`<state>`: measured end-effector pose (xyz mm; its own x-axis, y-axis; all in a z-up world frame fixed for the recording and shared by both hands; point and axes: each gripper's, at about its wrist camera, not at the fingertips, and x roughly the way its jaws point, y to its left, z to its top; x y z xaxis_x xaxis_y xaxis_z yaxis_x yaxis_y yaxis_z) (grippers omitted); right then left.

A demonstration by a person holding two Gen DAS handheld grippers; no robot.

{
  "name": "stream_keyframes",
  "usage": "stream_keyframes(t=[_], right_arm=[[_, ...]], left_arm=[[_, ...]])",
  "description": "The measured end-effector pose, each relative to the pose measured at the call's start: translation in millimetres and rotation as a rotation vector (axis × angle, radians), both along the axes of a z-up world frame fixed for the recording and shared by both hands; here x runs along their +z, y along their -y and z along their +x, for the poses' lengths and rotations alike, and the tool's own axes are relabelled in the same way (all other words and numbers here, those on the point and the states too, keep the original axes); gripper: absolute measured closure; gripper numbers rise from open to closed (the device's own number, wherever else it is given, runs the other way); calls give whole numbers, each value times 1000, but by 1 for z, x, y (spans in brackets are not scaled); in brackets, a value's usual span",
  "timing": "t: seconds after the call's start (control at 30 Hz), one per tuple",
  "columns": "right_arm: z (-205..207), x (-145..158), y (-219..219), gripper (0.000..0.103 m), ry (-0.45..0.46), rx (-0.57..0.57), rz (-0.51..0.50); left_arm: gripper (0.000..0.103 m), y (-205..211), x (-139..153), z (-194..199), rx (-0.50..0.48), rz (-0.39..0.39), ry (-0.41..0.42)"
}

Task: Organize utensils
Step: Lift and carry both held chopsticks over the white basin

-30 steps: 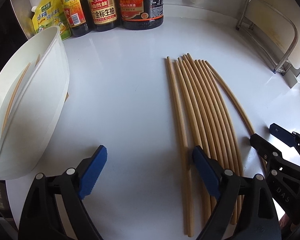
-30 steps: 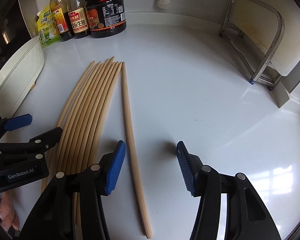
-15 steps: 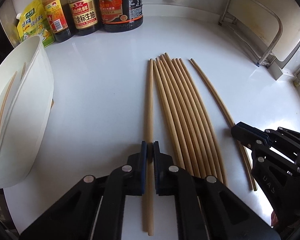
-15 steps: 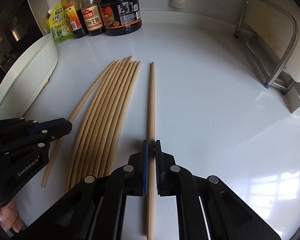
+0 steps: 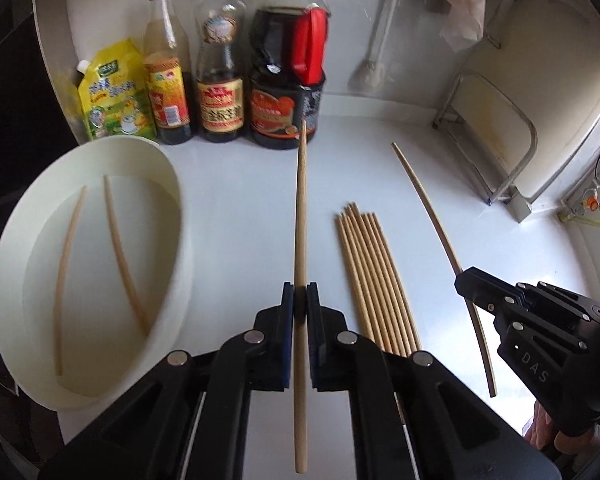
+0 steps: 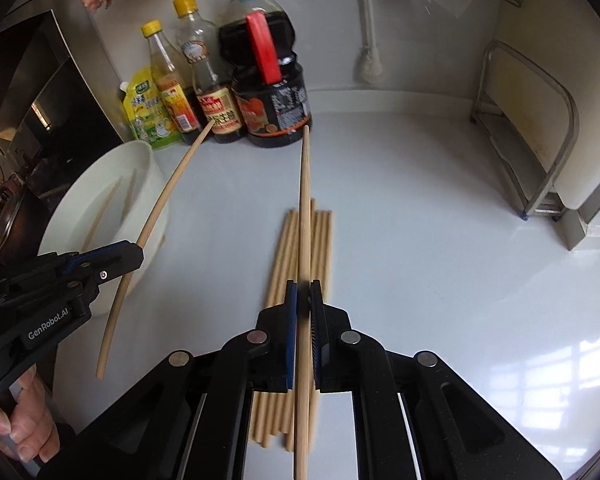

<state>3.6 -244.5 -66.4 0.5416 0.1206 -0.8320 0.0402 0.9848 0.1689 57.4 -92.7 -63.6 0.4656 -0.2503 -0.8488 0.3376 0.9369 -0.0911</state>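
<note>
My left gripper is shut on a wooden chopstick and holds it in the air, right of the white tub. Two chopsticks lie inside the tub. My right gripper is shut on another chopstick, lifted above the bundle of several chopsticks on the white counter. That bundle shows in the left wrist view between the two grippers. The right gripper and its chopstick appear at the right of the left wrist view; the left gripper's chopstick appears at the left of the right wrist view.
Sauce bottles and a yellow pouch stand along the back wall. A metal rack stands at the back right. A brush hangs on the wall. The tub also shows in the right wrist view.
Both grippers closed on one chopstick each and have lifted them off the counter. The left one has moved toward the tub.
</note>
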Motion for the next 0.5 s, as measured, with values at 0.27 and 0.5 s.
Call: stream_keyframes(t=[0.27,0.5], right_arm=[[54,27,-99,97,68,129,56],[110,9,-197,97,6,262,80]], left_arm=[[96,-109,23,32,159,34,35],[96,-187,1,62,255,77,-23]])
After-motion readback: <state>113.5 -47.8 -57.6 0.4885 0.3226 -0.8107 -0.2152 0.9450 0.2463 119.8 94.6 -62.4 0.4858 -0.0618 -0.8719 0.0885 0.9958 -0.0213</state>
